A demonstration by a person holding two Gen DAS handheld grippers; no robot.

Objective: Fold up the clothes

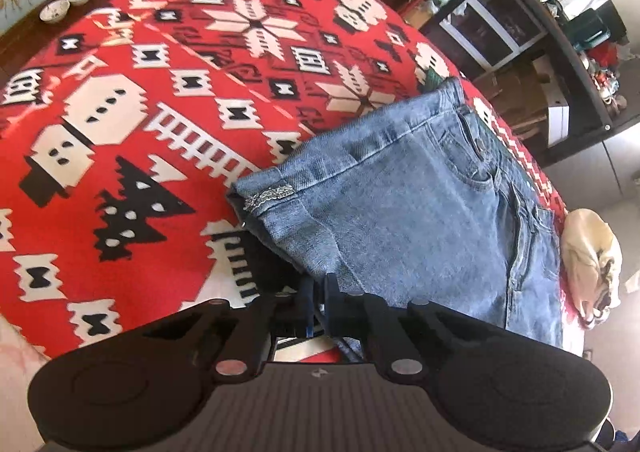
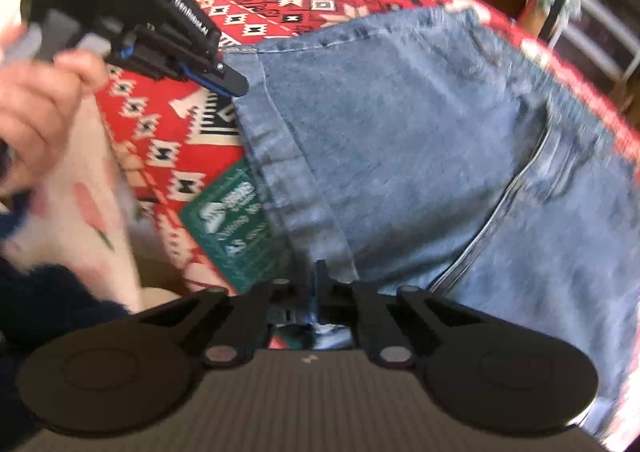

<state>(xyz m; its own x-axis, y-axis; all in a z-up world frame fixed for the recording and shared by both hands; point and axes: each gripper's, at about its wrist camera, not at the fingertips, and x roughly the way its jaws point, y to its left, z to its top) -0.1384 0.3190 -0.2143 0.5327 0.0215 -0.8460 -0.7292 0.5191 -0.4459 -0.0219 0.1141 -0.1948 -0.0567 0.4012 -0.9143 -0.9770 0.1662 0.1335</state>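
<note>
Red patterned blanket (image 1: 120, 100) carries jeans (image 1: 420, 204), doubled over at four o'clock. Both grippers, left (image 1: 318, 292) and right (image 2: 320, 284), pinch the denim's near edge, likely to carry another fold.

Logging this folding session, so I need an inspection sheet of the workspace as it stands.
Surface: red patterned blanket covering the bed.
Job's things: blue jeans, folded over, lying on the blanket.
Clutter: green card tucked under the jeans' edge; cream cloth bag at the bed's side.
Grippers: left gripper shut on denim; right gripper shut on denim.
Cables: nothing seen.
Surroundings: two bowls on a side surface; cluttered shelves.
</note>
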